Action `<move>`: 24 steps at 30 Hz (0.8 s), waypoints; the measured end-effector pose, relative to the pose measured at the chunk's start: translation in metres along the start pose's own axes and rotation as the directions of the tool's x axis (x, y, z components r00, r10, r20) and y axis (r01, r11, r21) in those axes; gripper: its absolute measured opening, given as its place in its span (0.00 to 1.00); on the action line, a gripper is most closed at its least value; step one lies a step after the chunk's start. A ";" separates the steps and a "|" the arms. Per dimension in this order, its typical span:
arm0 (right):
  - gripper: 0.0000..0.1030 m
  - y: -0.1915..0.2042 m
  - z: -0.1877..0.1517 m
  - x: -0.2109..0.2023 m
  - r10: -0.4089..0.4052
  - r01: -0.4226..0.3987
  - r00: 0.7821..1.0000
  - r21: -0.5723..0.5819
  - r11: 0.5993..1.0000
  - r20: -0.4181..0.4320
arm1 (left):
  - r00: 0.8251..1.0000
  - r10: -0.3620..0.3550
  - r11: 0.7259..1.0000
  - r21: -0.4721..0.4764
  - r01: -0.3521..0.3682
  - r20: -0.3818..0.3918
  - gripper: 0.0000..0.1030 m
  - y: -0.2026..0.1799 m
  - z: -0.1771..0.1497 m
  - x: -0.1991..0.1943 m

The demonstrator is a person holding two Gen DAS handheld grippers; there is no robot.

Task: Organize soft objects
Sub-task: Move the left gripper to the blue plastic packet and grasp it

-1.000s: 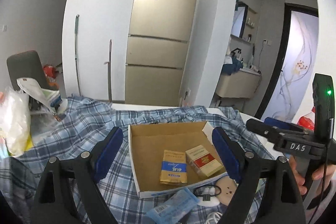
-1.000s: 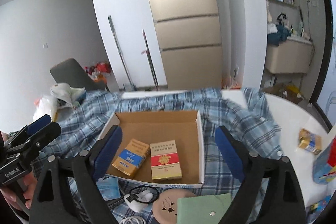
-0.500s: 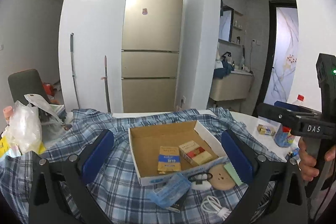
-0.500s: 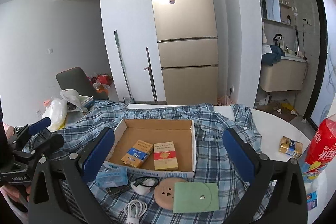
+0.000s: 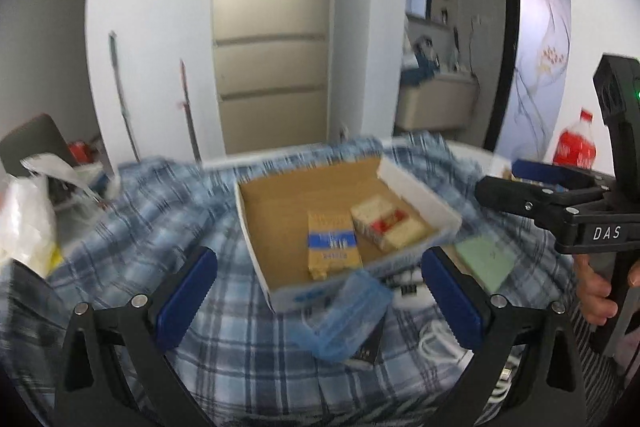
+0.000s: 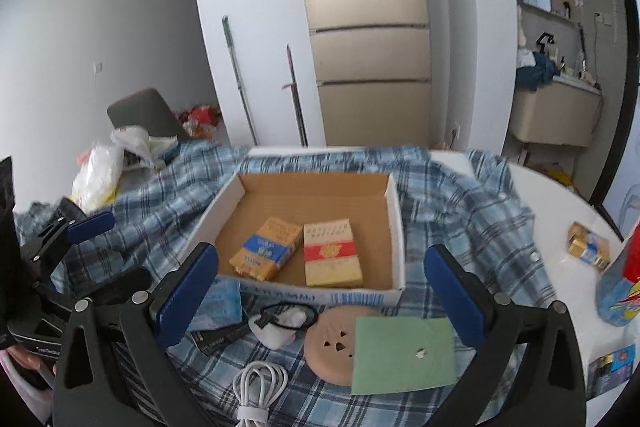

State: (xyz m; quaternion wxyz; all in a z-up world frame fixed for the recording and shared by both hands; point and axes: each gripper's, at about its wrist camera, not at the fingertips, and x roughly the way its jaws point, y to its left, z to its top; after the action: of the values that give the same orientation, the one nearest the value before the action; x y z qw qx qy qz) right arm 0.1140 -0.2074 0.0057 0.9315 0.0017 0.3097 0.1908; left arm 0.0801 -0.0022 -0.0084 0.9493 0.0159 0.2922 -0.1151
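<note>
An open cardboard box sits on a blue plaid cloth and holds a yellow-blue pack and a red-white pack. In front of the box lie a blue tissue packet, a white pad with a black hair tie, a tan round disc, a green sheet and a white cable. My left gripper is open above the tissue packet. My right gripper is open above the small items.
A white plastic bag lies at the left. A red bottle, a small yellow pack and a colourful bag stand on the white table at the right. A fridge stands behind.
Both grippers have dropped lower and closer to the box and the items in front of it. The left view is blurred from motion. Both stay open.
</note>
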 end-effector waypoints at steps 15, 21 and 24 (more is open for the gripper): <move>0.74 -0.004 -0.039 0.068 0.129 -0.119 0.957 0.055 0.991 -0.258 | 0.956 -0.091 0.995 -0.056 0.078 -0.278 0.82 0.008 -0.028 0.059; 0.64 -0.004 -0.046 0.079 0.211 -0.185 0.924 0.112 0.976 -0.318 | 0.950 -0.092 0.996 -0.026 0.088 -0.298 0.61 0.002 -0.031 0.060; 0.61 0.002 -0.048 0.080 0.186 -0.172 0.928 0.070 0.983 -0.322 | 0.950 -0.099 0.995 -0.024 0.097 -0.298 0.48 0.002 -0.032 0.060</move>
State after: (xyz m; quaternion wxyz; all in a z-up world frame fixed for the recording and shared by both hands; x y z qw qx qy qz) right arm 0.1441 -0.1823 -0.0784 0.8457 0.0173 0.4622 0.2661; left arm 0.1108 -0.0101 -0.0680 0.8875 0.0144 0.4330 -0.1571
